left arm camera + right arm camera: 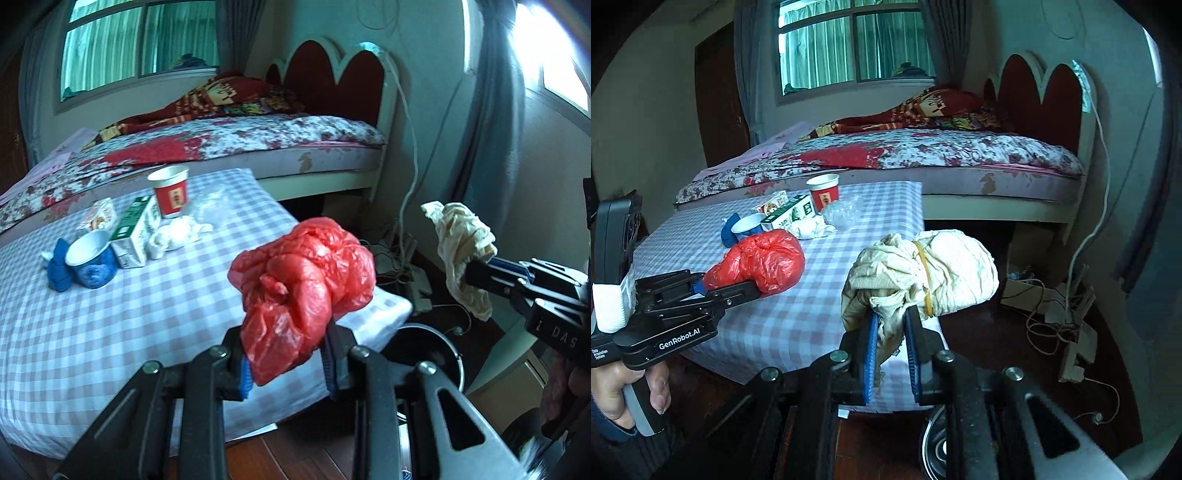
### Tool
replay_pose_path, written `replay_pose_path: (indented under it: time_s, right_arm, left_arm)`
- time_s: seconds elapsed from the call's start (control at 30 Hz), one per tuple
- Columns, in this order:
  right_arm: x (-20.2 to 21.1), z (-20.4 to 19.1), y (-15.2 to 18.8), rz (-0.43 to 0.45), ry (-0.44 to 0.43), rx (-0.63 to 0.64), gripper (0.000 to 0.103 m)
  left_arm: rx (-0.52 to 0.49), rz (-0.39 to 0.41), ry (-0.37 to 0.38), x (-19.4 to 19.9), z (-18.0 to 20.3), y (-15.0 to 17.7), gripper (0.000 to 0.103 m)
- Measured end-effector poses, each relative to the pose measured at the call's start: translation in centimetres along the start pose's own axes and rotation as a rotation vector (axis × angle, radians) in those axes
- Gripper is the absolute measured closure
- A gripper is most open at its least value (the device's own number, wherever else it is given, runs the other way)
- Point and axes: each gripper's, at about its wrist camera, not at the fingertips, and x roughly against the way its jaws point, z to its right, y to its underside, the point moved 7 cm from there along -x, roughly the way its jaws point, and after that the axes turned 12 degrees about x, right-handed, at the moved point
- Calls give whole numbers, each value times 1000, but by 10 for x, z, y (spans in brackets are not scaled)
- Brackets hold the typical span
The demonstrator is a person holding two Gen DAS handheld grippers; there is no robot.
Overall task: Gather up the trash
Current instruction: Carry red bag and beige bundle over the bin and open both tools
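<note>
Crumpled red plastic bag (303, 291), claw-pinched

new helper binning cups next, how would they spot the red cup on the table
On the checked table beside the bed, trash sits at the far end. The red cup stands upright farthest back, behind the carton; the blue cup lies tipped.

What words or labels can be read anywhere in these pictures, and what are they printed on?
"GenRobot.AI": on the black body of the left tongs, seen from the right wrist.
"Data Acquisition System": tiny, beside it, barely legible.
"DAS": on the body of the right tongs, partly cut off.
Red paper cup: a label too blurred to read.
Green and white carton: print unreadable.
Small box: print unreadable.
</note>
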Motion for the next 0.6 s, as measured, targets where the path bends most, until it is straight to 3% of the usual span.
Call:
replay_pose_path:
  time_s: [0.27, 0.6]
  right_arm:
    - [34, 38, 33, -20, 65, -44, 87]
    - [46, 73, 79, -85, 109, -84, 87]
  left_arm:
    - [-68, -35, 81, -7, 59, 15, 73]
    - [-138, -118, 150, -29, 110, 45, 73]
